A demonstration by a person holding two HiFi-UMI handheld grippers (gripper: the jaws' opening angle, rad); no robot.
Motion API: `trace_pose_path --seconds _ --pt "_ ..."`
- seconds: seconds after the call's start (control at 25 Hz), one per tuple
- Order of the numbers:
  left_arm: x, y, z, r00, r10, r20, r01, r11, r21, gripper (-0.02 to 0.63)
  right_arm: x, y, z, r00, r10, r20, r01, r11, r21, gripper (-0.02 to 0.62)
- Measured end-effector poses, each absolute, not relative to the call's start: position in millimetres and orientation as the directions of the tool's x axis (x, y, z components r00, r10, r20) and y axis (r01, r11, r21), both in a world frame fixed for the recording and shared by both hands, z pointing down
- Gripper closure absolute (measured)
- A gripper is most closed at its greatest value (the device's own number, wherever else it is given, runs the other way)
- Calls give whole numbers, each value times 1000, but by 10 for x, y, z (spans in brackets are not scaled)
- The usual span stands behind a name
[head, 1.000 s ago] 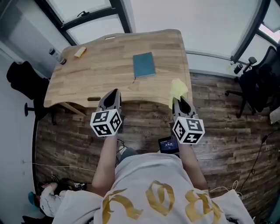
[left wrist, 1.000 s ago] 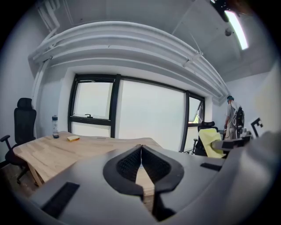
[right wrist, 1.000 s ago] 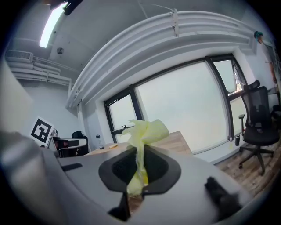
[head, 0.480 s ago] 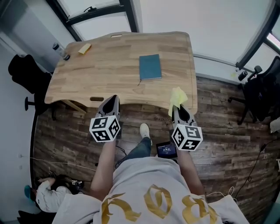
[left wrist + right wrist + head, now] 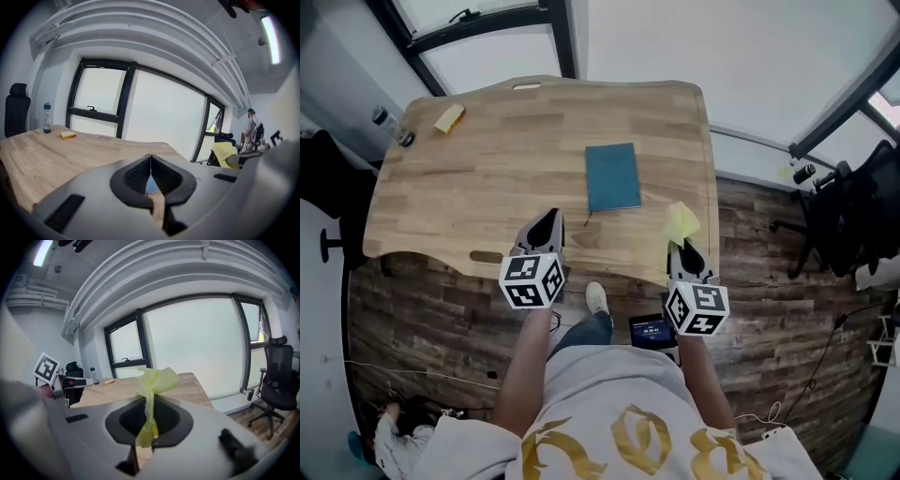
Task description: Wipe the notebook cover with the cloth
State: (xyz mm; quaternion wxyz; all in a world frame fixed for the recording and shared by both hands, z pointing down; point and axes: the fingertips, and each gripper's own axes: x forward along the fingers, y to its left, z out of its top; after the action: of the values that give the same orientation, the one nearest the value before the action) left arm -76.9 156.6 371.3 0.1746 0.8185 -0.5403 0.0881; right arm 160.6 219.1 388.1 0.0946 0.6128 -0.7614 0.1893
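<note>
Looked down on a wood-plank floor [image 5: 787,309] with tall windows beyond. Found a pale wooden table [image 5: 487,159] filling the upper middle of the head view, its near edge just ahead of both grippers. Noted a black office chair [image 5: 853,211] off to the right, well apart from the table, and again in the right gripper view [image 5: 276,376].

Held the left gripper [image 5: 550,217] over the table's near edge, to the near left of the notebook and apart from it. Saw its jaws pressed together with nothing between them in the left gripper view [image 5: 150,157]; caught only a sliver of blue behind them.

Kept the right gripper [image 5: 682,244] by the table's near right corner. Saw its jaws [image 5: 149,401] pinching the yellow cloth [image 5: 152,380], with a crumpled tuft standing above the tips and a strip hanging down between the pads.

Found the teal notebook [image 5: 613,176] lying flat and closed on the table, right of centre, touched by neither gripper. Placed the cloth [image 5: 682,222] just to its near right, above the tabletop and not on the cover.

Spotted a small lit screen [image 5: 654,330] near the right forearm, a clear bottle [image 5: 391,127] at the far left corner, and a yellow block [image 5: 448,118] just beside it.
</note>
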Motion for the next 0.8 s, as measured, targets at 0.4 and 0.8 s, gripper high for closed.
trace_pose_path --seconds 0.4,0.8 --pt "-978 567 3836 403 -858 318 -915 -376 145 591 1410 1311 4040 -170 -879 446 -984 130 -118 558" --pt "-977 392 4020 433 -840 327 -900 -385 203 591 1384 1148 4083 -138 -869 476 -990 107 -91 558"
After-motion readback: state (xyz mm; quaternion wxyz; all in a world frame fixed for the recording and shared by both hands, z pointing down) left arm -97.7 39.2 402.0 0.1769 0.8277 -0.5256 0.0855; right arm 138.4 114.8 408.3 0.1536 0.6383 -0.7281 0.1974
